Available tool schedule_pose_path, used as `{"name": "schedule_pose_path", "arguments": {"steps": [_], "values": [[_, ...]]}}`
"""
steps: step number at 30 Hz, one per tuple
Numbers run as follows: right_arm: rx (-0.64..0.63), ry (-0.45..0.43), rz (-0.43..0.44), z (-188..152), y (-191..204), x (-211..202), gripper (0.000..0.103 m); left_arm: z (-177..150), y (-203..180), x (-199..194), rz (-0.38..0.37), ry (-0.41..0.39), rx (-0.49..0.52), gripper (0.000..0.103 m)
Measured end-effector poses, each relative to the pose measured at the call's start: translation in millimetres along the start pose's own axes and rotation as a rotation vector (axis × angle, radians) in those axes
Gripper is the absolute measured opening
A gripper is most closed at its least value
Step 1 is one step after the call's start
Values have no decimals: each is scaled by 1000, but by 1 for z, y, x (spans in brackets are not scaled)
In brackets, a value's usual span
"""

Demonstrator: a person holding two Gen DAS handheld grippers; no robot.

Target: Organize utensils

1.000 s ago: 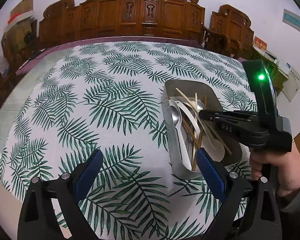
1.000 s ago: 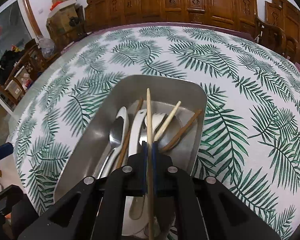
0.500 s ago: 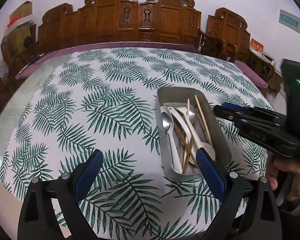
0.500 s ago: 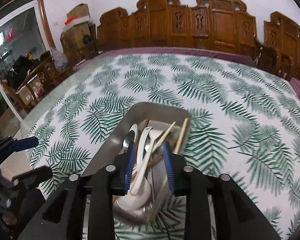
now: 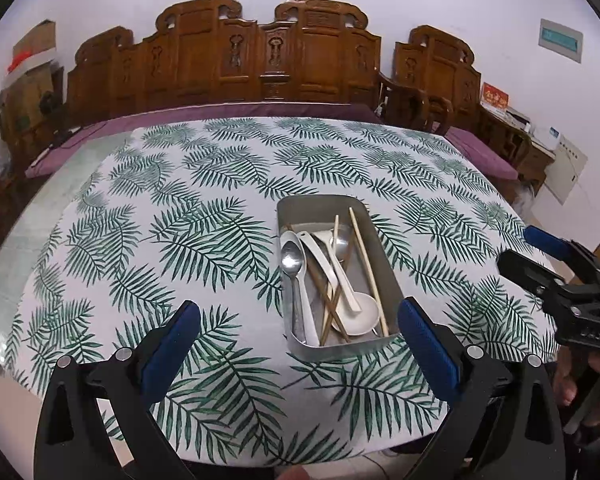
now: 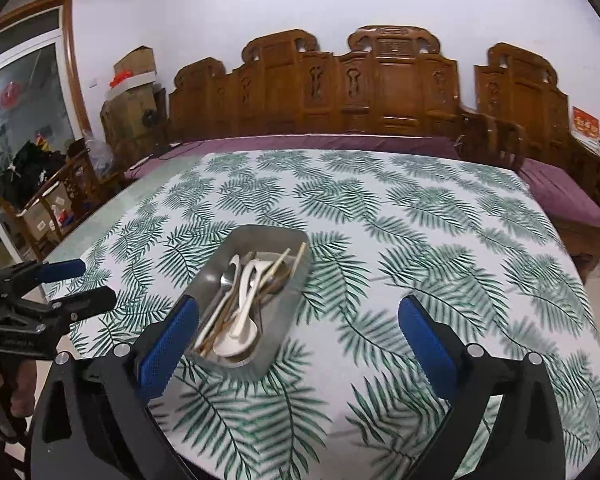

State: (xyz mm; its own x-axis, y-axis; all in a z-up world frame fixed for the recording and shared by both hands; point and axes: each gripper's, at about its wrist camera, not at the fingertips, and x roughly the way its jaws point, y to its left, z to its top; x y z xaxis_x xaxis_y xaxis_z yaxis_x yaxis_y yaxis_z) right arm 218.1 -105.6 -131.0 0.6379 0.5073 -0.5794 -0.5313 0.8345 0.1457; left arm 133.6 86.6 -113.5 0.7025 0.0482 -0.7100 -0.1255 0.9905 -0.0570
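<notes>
**Both grippers empty, every utensil in the metal tray**

Both tools are clear of the work now. The right gripper (image 6: 298, 334) has just been opening, its blue pads spread wide with nothing between them; only palm-leaf tablecloth (image 6: 420, 240) shows through the gap. The left gripper (image 5: 300, 338) stands just as wide and just as empty, hovering over the near edge of the table.

And there is the reason for it: the metal tray (image 5: 320, 204) sits on the cloth, on the right-hand half in the left wrist view, and it holds the lot. A steel spoon (image 5: 294, 260) lies along its left wall, bowl toward the far end. White ceramic spoons (image 5: 346, 284) overlap in the middle, one big bowl resting at the near end. Darker chopsticks cross under them, and a pale chopstick (image 5: 366, 264) runs along the right side, lengthwise with the tray, its far tip just short of the rim.

Everything lies roughly lengthwise, which is how long pieces fit a narrow tray without sticking out. No stray utensil shows on the cloth in either view, so the gathering looks finished, or close to it.

The right gripper is well back from the tray in the left wrist view (image 5: 556, 276), a hand on its handle. That stand-off suits a finished drop: open jaws, lifted away, nothing to snag the pile.
</notes>
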Motion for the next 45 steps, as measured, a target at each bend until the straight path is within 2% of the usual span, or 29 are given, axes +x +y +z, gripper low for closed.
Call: {"name": "schedule_pose_path", "arguments": {"steps": [7,10,18,30,45], "values": [[40,-11,-54,-15,-9,-41,100,-7,-19,-19,-9,-7,22,95],[35,-29,-79,-18,-10,-56,100,-12,-28,-28,-40,-16,27,95],[32,-86,-104,-18,-8,-98,100,-12,-56,-69,-57,-92,58,95],[31,-185,-99,-8,-3,-151,100,-4,-70,-130,-43,-200,64,95],[5,-332,-128,16,9,-211,100,14,-89,-176,-56,-322,82,95]]}}
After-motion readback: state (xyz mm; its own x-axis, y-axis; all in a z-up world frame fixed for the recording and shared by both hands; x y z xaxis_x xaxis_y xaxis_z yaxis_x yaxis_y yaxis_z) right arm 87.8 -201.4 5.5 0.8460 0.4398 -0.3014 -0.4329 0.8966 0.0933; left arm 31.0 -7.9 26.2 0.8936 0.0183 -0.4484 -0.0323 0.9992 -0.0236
